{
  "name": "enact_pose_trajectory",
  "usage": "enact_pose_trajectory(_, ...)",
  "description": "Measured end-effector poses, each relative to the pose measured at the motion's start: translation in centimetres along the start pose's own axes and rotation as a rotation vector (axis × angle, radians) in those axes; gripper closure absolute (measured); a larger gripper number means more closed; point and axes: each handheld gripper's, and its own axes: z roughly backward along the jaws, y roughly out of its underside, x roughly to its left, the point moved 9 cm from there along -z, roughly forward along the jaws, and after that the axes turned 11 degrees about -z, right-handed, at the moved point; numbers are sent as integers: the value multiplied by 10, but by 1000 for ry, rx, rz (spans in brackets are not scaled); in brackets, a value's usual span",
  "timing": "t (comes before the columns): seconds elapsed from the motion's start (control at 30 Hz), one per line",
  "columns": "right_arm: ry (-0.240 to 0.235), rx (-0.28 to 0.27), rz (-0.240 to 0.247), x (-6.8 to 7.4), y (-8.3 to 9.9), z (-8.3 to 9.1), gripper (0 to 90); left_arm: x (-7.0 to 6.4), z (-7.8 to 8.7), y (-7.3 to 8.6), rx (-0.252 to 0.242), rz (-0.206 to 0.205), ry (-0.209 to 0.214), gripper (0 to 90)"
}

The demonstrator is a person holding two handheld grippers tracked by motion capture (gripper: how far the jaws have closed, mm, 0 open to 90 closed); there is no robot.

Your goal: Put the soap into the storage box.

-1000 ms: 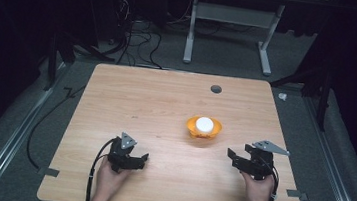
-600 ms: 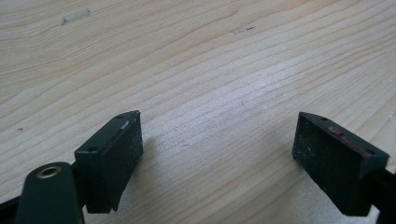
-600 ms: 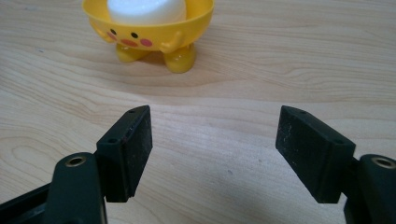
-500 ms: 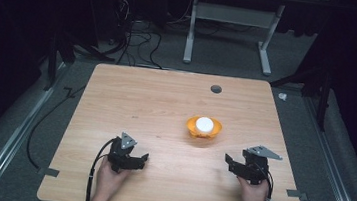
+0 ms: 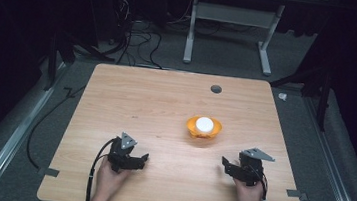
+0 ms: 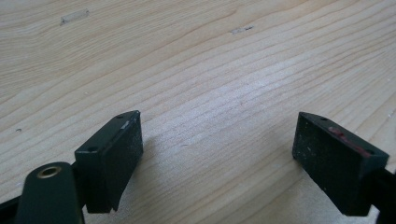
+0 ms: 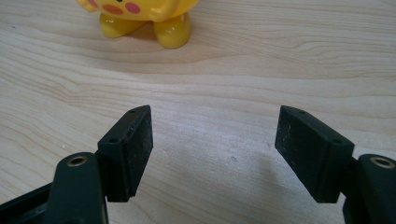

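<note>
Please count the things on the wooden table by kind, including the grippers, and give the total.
Yellow-orange glossy toy figure holding a white ball: 1
Black two-jaw grippers held in hands: 2, left gripper and right gripper, both open and empty
Total: 3

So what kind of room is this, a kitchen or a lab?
Most likely a lab or workshop, not a kitchen. One bare wooden table stands on grey floor, loose cables run behind it, and a metal desk frame sits in the dark background.
</note>
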Motion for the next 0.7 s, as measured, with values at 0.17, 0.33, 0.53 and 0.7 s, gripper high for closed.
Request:
enact_pose_trajectory(0.17, 30, 19, 29, 0, 4, -6, 285, 0, 0, 0, 1, 0, -1, 166)
enact_pose_trajectory(0.33, 50, 37, 42, -2, 7, -7, 288, 0, 0, 0, 1, -1, -1, 166)
enact_pose_trajectory(0.53, 52, 37, 51, -1, 7, -9, 286, 0, 0, 0, 0, -1, 0, 166)
enact_pose_trajectory(0.7, 57, 49, 62, -1, 9, -11, 283, 0, 0, 0, 0, -1, 0, 166)
